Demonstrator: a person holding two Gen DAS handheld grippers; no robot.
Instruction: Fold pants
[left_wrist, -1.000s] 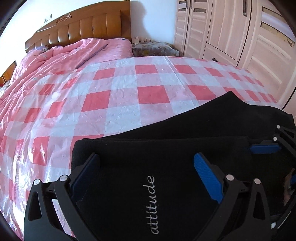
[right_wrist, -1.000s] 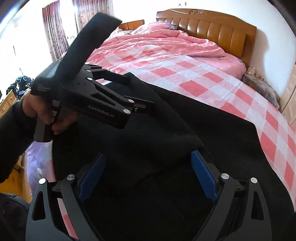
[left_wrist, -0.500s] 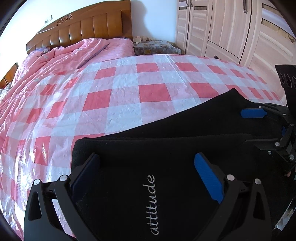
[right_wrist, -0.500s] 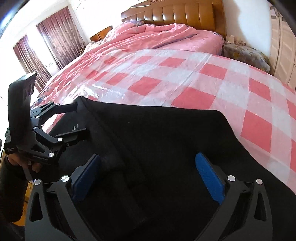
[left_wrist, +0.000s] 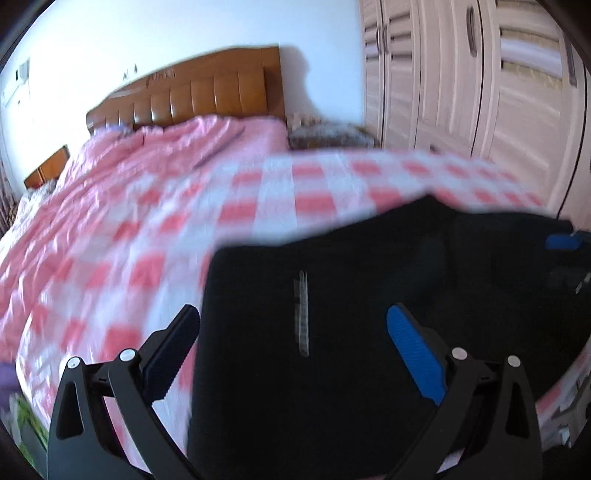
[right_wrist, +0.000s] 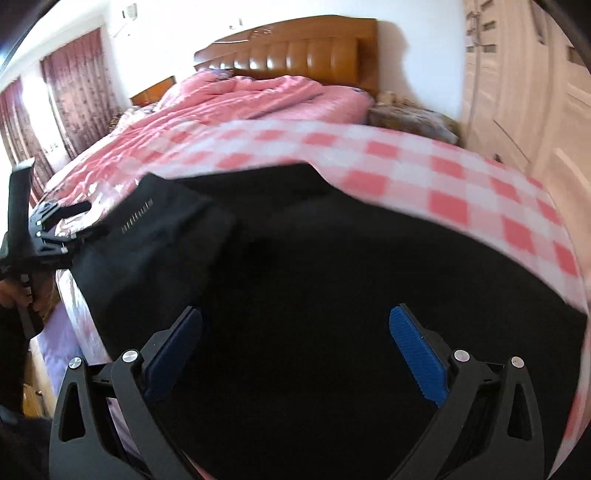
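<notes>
Black pants (left_wrist: 332, 295) lie folded on the pink checked sheet at the bed's near edge, with blurred white lettering (left_wrist: 302, 314) on top. My left gripper (left_wrist: 295, 339) hovers open above their left end, its left finger past the cloth's edge. In the right wrist view the pants (right_wrist: 351, 277) fill the foreground and my right gripper (right_wrist: 295, 339) stands wide open above them, nothing between its pads. The left gripper (right_wrist: 59, 225) shows at the far left of that view, held by a hand. A blue pad of the right gripper (left_wrist: 563, 242) peeks in at the left wrist view's right edge.
A rumpled pink duvet (right_wrist: 240, 99) covers the far half of the bed before a wooden headboard (right_wrist: 306, 55). White wardrobe doors (left_wrist: 461, 74) stand to the right, a cluttered bedside stand (left_wrist: 328, 134) next to them, and maroon curtains (right_wrist: 74, 92) to the left.
Both grippers have pulled back from the pants and both views are now blurred. The right gripper has rolled and let go; the pants lie further from the left camera.
</notes>
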